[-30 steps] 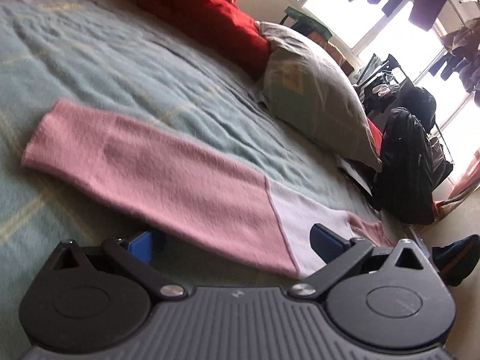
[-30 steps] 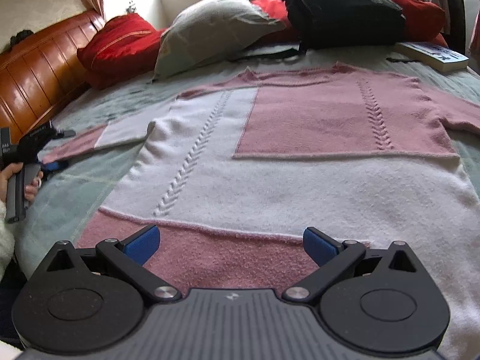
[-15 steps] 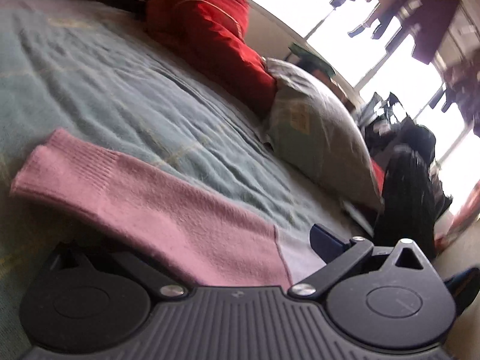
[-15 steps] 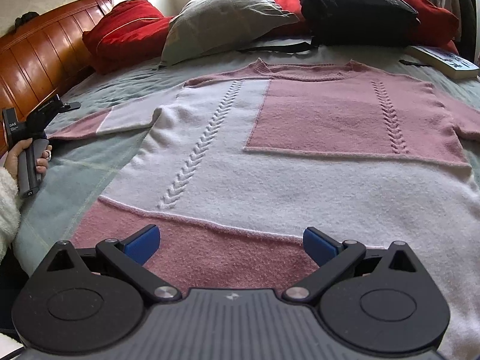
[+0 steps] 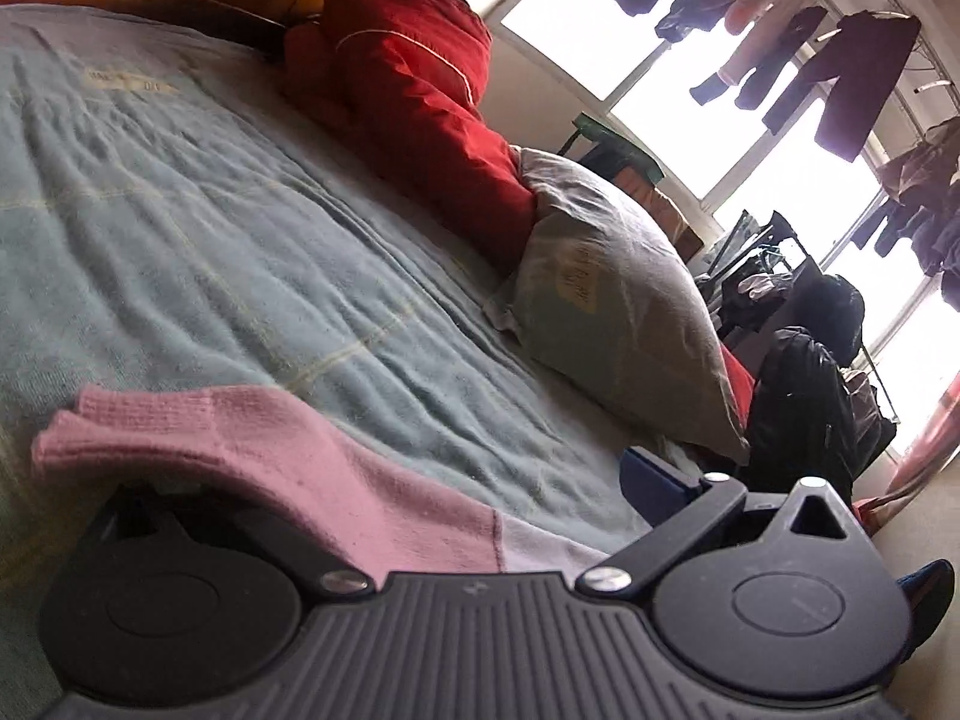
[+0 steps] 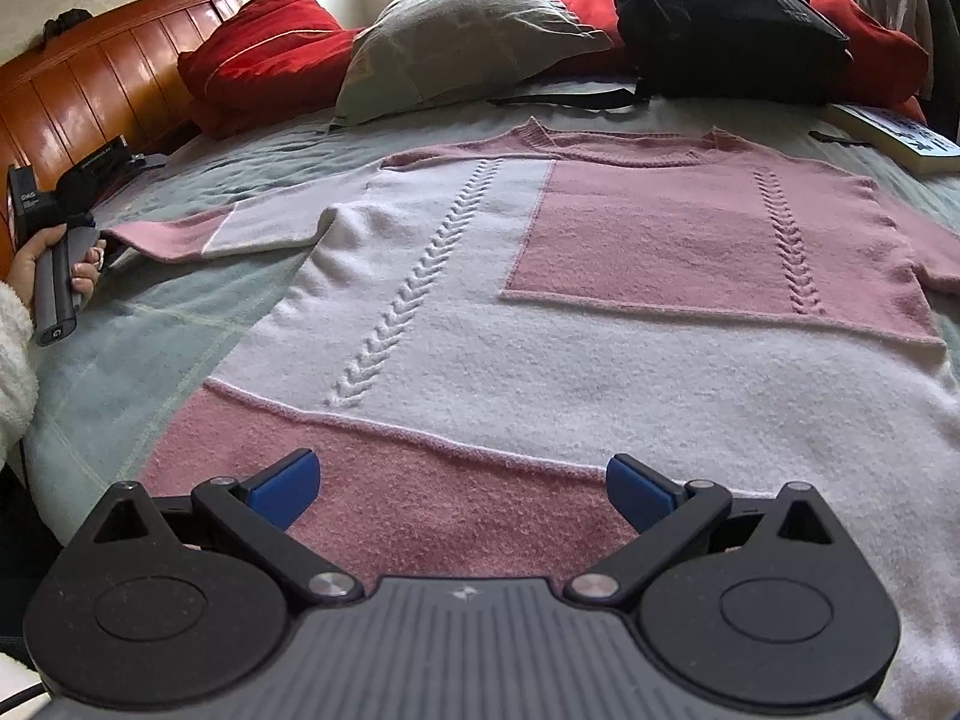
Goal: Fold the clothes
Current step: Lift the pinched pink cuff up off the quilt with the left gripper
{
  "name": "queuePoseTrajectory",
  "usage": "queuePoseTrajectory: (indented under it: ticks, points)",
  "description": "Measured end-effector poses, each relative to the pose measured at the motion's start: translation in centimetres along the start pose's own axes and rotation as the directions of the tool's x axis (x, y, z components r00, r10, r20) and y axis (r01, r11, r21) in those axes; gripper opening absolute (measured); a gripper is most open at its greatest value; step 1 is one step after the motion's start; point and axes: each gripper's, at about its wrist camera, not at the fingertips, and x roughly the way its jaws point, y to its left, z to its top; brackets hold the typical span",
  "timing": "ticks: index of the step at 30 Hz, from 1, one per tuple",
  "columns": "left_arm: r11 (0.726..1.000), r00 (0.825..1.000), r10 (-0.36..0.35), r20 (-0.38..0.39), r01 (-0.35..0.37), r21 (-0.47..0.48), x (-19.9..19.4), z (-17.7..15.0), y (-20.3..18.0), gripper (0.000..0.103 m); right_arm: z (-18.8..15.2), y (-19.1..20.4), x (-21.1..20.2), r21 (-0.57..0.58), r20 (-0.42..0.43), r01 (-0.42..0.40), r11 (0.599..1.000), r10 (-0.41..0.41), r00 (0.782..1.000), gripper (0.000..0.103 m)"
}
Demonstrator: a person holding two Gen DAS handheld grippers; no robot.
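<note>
- A pink and white knitted sweater [image 6: 540, 276] is spread flat, front up, on the pale green blanket [image 6: 156, 324] of the bed, neckline toward the pillows.
- The right gripper [image 6: 462, 486] is held just over the pink hem band, blue-tipped fingers [image 6: 282, 480] spread wide, nothing gripped between them.
- The left gripper [image 5: 384, 516] is shoved in at the sweater's pink sleeve [image 5: 288, 468]; the cuff end is draped over its left finger, which is hidden under the knit, so how far it's open can't really be told. Only the right blue pad [image 5: 654, 474] is seen, clear of the fabric.
- From the right wrist view, the left gripper's handle is gripped by a hand [image 6: 57, 264] in a fluffy white sleeve [image 6: 15, 372], right at the sleeve's end.
- A grey pillow [image 6: 462, 42], red cushion [image 6: 264, 60], black backpack [image 6: 720, 18] and a book [image 6: 894, 138] are lined up past the collar.
</note>
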Motion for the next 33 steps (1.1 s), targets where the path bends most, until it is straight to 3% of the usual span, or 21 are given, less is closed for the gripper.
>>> queuePoseTrajectory:
  ticks: [33]
  points:
    - [0.997,0.997,-0.078,-0.028,0.078,0.015,0.1,-1.2,-10.9,0.102,-2.4,-3.6,-5.7,0.007,0.086,-0.048,0.999,0.048,0.995,0.103]
